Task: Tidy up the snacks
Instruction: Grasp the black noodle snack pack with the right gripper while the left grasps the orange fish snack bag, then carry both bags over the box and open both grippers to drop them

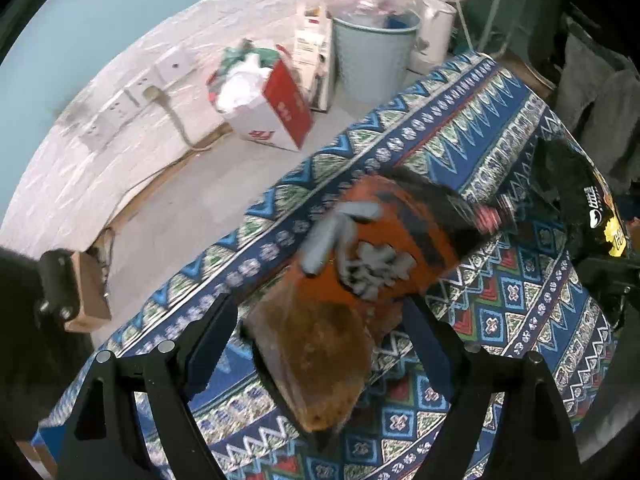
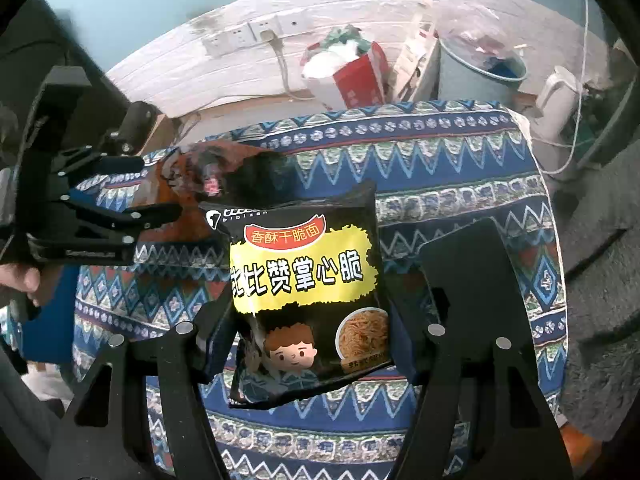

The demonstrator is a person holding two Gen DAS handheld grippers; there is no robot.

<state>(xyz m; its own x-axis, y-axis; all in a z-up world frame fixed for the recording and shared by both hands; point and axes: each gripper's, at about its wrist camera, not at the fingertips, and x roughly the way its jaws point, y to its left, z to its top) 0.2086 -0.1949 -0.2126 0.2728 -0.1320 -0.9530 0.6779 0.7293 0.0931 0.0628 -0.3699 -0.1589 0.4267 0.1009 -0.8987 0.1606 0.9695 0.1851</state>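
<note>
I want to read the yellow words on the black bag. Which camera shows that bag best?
The right wrist view: the black bag faces the camera, sharp, between the right gripper fingers. The left wrist view catches only its edge at the far right.

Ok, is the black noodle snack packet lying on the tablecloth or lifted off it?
Lifted. The black noodle snack packet hangs clamped between the right gripper fingers, its lower edge clear above the patterned tablecloth.
</note>
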